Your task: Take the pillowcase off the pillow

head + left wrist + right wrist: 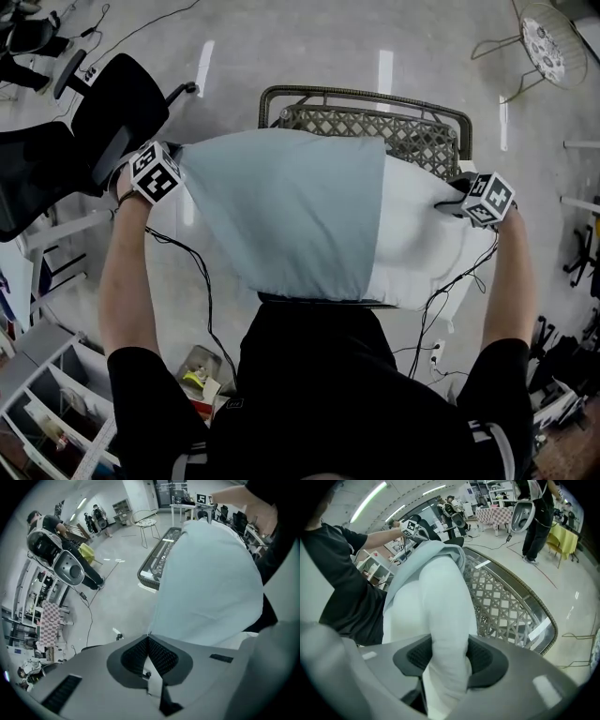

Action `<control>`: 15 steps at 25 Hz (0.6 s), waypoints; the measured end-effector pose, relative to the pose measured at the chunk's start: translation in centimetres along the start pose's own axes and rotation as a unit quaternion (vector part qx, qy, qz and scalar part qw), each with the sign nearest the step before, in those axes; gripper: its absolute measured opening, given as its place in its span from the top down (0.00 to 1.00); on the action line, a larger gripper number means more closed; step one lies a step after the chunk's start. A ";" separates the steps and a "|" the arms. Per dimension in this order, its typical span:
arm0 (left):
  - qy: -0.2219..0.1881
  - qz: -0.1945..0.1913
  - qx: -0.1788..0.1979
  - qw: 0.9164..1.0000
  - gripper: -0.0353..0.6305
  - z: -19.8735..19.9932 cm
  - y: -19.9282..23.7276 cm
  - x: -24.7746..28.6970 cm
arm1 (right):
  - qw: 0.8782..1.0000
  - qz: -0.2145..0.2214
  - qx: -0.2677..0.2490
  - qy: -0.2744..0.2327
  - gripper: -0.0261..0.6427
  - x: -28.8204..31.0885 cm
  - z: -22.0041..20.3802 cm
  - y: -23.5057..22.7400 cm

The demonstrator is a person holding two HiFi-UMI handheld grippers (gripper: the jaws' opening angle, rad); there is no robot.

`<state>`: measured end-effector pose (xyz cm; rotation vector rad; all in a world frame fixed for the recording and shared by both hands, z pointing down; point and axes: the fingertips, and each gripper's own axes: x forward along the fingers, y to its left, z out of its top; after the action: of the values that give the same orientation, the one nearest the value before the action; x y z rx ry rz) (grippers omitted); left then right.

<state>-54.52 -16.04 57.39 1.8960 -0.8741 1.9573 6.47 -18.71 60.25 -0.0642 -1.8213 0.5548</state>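
Note:
A white pillow [412, 239] hangs in the air in front of me, its left two thirds still covered by a pale blue pillowcase [281, 216]. My left gripper [173, 169] is shut on the pillowcase's left corner [187, 588], the fabric pinched thin between its jaws. On the bare right end of the pillow [443, 634] my right gripper [459, 202] is shut, the stuffing squeezed between its pads. The pillowcase's open edge runs down the pillow at about the middle right.
A woven wicker bench or table [403, 131] with a metal rim stands just beyond the pillow. A black office chair [84, 131] is at the far left, shelving [47, 412] at the lower left, and cables [202, 281] trail on the floor. People stand further off in the room [539, 517].

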 end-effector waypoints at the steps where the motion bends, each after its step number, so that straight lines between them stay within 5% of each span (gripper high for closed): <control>1: 0.002 0.003 -0.004 1.000 0.94 -0.8 0.0 -0.2 | 1.000 -0.001 0.003 -0.003 0.63 -0.1 -0.3 -0.1; 9: -0.013 0.023 -0.062 0.998 0.94 -3.5 -0.4 -2.4 | 1.000 -0.024 0.002 -0.004 0.58 -0.8 -0.2 -0.3; 12: -0.069 0.028 -0.061 0.995 0.94 0.2 -1.9 -3.2 | 0.995 -0.078 -0.056 0.040 0.50 -0.6 1.7 -0.4; 15: -0.132 0.008 -0.029 0.991 0.94 6.1 -5.0 -4.2 | 0.993 -0.081 -0.082 -0.037 0.50 -1.4 7.7 1.2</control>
<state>-46.27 -14.89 54.13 2.1516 -1.0069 1.6935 -0.37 -20.69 56.87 -0.0058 -1.9211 0.2963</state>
